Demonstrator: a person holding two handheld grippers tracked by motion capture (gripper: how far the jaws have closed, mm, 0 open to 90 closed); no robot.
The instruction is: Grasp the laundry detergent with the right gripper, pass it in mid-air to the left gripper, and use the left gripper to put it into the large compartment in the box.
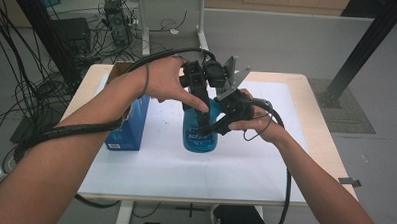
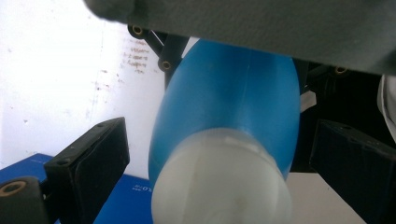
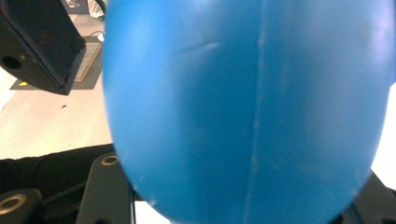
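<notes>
A blue bottle (image 1: pixel 200 138) stands upright in the middle of the white mat (image 1: pixel 244 163). My left gripper (image 1: pixel 201 103) comes down over its top. In the left gripper view the bottle's white cap (image 2: pixel 224 182) sits between the two black jaws with a gap on each side, so my left gripper (image 2: pixel 219 140) is open around it. My right gripper (image 1: pixel 220 122) reaches in from the right and is shut on the bottle's body. In the right gripper view the blue bottle (image 3: pixel 243 102) bulges between the jaws of that gripper (image 3: pixel 243 198).
A blue box (image 1: pixel 131 124) stands on the mat just left of the bottle, with a brown carton (image 1: pixel 119 68) behind it. The wooden table (image 1: pixel 311 121) ends close to the right of the mat. Cables and equipment lie on the floor at the left.
</notes>
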